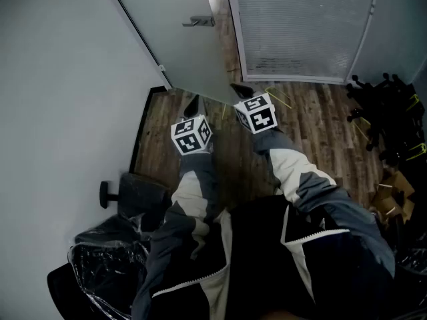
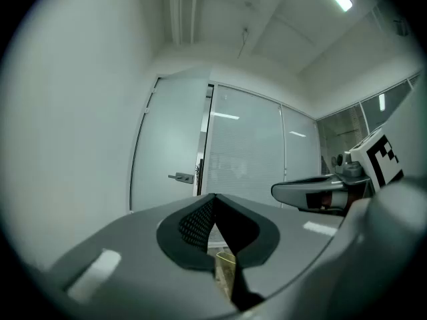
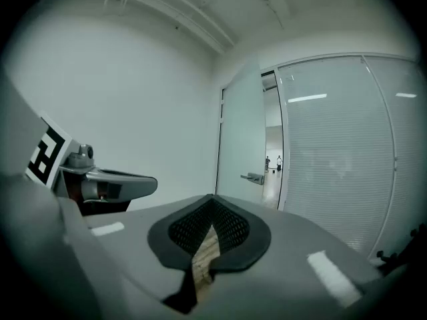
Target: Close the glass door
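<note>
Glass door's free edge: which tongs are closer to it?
Right. The right tongs sit just beside the door's free edge; the left tongs face the door's panel, farther toward the wall.

Dark wood-plank floor (image 1: 313, 122) seen throughout. Yellow cords (image 1: 280, 97) laid loose on planks toward far edge. Heap of black parts (image 1: 383, 112) piled on floor at right, kind not made out; cardboard box (image 1: 392, 195) set near it. Plastic-wrapped black chair (image 1: 110, 259) stood at lower left.
</note>
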Tool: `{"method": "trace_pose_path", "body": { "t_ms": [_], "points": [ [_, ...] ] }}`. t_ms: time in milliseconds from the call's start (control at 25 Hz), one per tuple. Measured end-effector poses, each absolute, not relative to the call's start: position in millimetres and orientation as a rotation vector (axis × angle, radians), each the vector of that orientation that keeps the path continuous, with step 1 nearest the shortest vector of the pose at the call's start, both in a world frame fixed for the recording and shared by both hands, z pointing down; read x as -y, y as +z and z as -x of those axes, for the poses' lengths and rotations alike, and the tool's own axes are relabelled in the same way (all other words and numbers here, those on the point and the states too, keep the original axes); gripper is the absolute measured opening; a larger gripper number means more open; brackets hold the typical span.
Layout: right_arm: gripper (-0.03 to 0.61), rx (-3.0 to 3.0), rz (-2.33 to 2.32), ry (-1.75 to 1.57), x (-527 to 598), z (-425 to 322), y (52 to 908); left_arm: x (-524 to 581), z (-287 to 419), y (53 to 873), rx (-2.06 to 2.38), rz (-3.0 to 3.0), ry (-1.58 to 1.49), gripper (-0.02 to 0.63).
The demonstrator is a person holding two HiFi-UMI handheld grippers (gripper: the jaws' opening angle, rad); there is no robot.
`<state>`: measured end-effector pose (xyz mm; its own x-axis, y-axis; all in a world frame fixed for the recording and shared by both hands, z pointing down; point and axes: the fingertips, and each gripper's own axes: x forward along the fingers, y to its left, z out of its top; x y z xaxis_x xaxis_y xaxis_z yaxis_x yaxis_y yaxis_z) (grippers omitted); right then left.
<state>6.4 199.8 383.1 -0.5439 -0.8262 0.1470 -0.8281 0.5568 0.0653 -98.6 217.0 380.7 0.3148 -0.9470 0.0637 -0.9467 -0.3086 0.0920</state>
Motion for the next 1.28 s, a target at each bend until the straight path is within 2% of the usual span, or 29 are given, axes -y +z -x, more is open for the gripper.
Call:
{"method": "trace_pose_path", "body": {
  "t_ms": [880, 1280],
  "points": [
    [0.005, 2.624, -1.342, -0.020, -200, 7, 389, -213, 107, 383, 1.793, -2.469, 0.011, 0.003],
    [0.005, 2.660, -1.252, 0.039, -158, 13, 410, -175, 103, 409, 1.774, -2.404, 0.017, 0.003]
  ]
}}
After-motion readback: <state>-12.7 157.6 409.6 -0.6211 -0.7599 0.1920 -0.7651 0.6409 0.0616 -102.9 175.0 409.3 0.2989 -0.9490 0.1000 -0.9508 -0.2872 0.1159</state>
